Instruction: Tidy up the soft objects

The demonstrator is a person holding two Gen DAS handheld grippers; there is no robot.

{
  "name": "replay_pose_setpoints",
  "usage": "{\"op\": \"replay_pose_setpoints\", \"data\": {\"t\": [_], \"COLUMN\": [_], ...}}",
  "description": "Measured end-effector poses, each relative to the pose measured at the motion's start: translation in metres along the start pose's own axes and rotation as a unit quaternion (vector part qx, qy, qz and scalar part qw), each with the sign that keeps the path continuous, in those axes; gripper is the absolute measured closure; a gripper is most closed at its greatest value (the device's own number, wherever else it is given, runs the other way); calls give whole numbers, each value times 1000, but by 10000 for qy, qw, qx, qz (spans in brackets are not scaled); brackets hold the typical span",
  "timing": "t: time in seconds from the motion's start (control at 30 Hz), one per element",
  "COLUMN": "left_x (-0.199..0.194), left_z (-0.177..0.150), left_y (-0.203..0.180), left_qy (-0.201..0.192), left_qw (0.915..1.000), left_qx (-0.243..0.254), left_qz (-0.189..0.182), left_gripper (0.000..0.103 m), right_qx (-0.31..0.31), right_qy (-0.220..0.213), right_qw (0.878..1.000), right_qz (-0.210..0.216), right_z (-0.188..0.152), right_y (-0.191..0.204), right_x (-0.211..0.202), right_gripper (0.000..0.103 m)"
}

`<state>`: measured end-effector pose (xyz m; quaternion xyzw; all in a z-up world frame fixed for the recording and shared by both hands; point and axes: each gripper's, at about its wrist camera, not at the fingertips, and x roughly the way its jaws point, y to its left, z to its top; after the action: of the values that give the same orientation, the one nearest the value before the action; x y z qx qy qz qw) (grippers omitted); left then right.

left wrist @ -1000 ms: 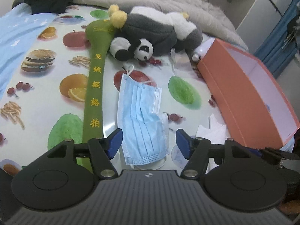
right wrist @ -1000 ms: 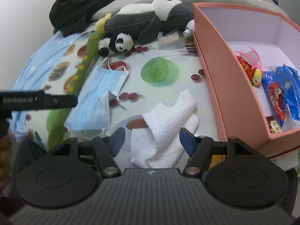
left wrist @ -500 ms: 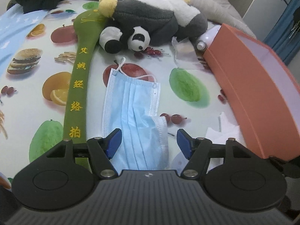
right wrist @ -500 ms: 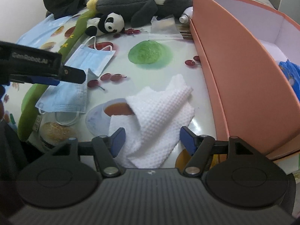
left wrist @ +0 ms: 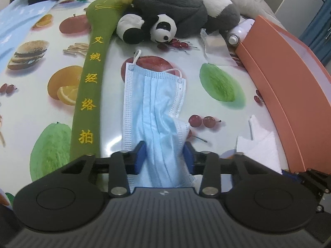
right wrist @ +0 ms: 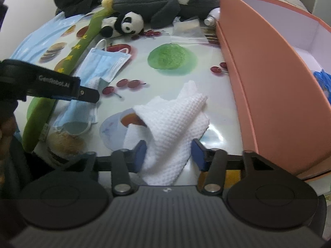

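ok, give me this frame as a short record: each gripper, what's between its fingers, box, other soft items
left gripper: jaws closing, blue face mask bunched between the pads
right gripper: jaws closing, white waffle cloth between them, right pad not yet touching
box: orange box, open, right of the cloth
other soft items: panda plush, green massage stick
surface: fruit-print tablecloth

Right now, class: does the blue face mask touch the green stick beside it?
Apart. The left wrist view shows a strip of tablecloth between the face mask and the green stick along their length.
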<state>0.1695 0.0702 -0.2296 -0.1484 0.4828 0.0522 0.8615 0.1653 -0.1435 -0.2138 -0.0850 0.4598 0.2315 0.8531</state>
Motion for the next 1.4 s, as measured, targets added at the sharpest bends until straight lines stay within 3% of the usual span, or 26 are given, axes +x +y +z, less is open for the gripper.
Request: {"op": "replay_pose_setpoints", "data": {"t": [0.1, 0.13, 0.23, 0.4, 0.7, 1.17, 1.4], "left_x": [-1, -2, -6, -29, -69, -148, -168], "left_z": [0, 0, -1, 0, 4, 14, 18], "left_y": [3, 5, 5, 3, -9, -51, -76], "left_qy": [37, 50, 29, -194, -451, -1042, -1114], "left_qw": [10000, 9999, 9998, 9995, 9978, 9900, 9848], "left_qx": [-67, -116, -151, -202, -190, 258, 567], "left_qz": [-57, -89, -100, -165, -449, -916, -1202], "left_gripper": [83, 85, 89, 90, 90, 90, 90], "right_qx": [-34, -20, 91, 437, 490, 750, 848], "right_qy": [32, 38, 50, -58, -499, -1156, -1510], "right_qw": [10000, 10000, 9999, 9988, 9975, 9903, 9849], "right_qz": [80, 84, 106, 213, 121, 181, 19], "right_z": [1, 2, 4, 7, 26, 53, 53], "right_y": [4, 5, 4, -1, 0, -11, -18], "right_x": [0, -1, -3, -17, -59, -134, -169], "right_gripper": [74, 83, 86, 87, 87, 87, 87]}}
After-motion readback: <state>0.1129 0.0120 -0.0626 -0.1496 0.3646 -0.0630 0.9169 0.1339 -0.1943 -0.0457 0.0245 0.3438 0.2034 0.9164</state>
